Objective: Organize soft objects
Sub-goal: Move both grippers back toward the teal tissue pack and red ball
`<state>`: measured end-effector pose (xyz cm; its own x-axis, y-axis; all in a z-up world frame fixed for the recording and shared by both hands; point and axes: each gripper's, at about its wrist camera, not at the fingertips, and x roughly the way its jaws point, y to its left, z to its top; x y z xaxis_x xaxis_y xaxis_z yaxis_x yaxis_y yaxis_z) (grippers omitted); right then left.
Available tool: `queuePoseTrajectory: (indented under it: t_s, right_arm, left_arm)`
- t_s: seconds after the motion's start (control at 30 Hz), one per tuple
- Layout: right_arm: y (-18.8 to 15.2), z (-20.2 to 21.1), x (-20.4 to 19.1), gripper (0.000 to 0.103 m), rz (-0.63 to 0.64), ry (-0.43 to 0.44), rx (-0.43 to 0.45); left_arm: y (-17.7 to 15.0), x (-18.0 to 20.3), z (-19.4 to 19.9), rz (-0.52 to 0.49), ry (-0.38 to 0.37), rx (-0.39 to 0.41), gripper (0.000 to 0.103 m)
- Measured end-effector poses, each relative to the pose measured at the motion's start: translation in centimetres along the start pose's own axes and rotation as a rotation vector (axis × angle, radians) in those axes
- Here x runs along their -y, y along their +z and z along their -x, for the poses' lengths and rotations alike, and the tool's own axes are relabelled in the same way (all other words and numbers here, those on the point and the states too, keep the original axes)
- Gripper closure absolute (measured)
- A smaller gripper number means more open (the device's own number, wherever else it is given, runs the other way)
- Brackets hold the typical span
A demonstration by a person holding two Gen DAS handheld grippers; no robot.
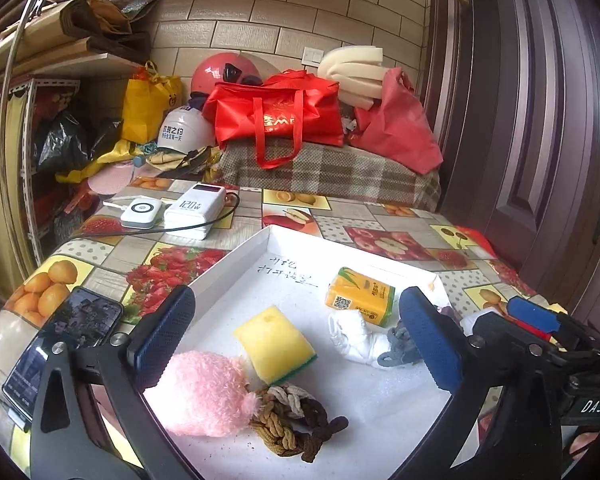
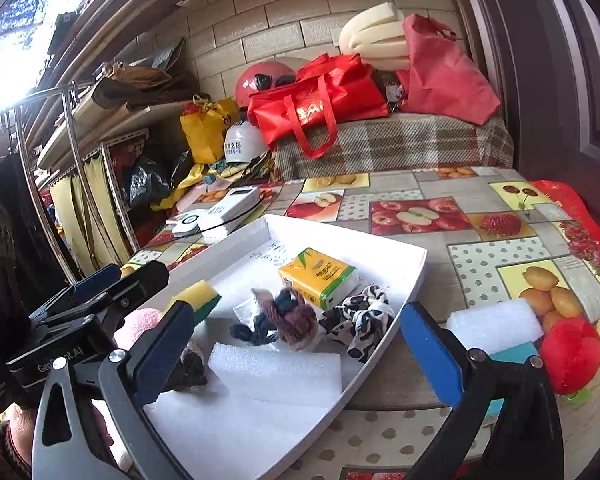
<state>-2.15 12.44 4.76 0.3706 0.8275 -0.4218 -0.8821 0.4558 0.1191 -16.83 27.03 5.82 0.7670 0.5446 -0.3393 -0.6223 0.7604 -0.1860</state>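
Tray (image 1: 236,260), white: pink plush (image 1: 204,394), sponge (image 1: 274,344), tissue pack (image 1: 360,296). Left gripper (image 1: 296,336) and right gripper (image 2: 296,344) wide open, empty.

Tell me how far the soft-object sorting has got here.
Mostly done: sponge, pink plush, tissue pack and foam block lie in the white tray. In hand: nothing; both hand-held grippers are open. Left: red plush and foam piece outside it.
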Motion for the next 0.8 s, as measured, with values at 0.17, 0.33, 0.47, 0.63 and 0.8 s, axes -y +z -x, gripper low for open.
queuePoseTrajectory:
  t_s: [0.17,0.33,0.47,0.63,0.8]
  right_arm:
    - [0.4,3.2,0.8,0.0,0.01,-0.083,0.129]
    - [-0.2,4.4,4.0,0.0,-0.045,-0.21,0.083]
    - [-1.3,6.7,7.8,0.0,-0.084,-0.304,0.106]
    - [-2.3,10.6,11.8,0.0,-0.068,-0.438,0.195]
    - [-3.6,11.5,15.7,0.0,-0.107,-0.553,0.141]
  left_arm:
    - [-0.1,1.6,1.3,-0.04,-0.051,0.049,0.0]
    - [-0.4,4.1,3.9,-0.077,-0.221,0.122,0.0]
    - [-1.8,8.2,4.7,-0.158,-0.386,0.077,0.0]
    - [-4.6,13.8,4.2,-0.308,-0.517,-0.064,0.0]
    - [-5.3,15.7,3.9,-0.382,-0.501,-0.104,0.0]
